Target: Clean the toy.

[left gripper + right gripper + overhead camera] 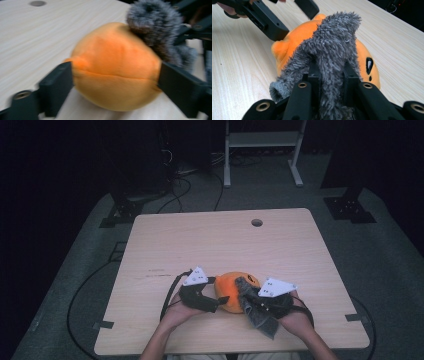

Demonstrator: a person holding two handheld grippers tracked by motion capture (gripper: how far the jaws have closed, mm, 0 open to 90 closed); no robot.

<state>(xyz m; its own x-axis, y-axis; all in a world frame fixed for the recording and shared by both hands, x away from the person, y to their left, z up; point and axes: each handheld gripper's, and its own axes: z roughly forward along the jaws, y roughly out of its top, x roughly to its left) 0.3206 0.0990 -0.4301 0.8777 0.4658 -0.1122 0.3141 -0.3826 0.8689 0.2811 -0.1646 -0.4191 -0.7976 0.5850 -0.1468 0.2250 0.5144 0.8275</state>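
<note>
A round orange plush toy (231, 289) lies near the front edge of the wooden table (210, 245). A grey fuzzy cloth (251, 306) is draped over its right side. My left gripper (216, 294) sits at the plush's left. In the left gripper view its jaws flank the orange plush (115, 75) on both sides, and I read them as open around it; the picture is blurred. My right gripper (332, 67) is shut on the grey fuzzy cloth (332, 45), which runs over the plush (294, 35). The left gripper (295, 21) shows beyond it.
A round hole (256, 222) pierces the table near its far edge. Bare wood stretches behind and to both sides of the toy. Cables (175, 190) lie on the floor behind the table, and a white frame (262, 140) stands farther back.
</note>
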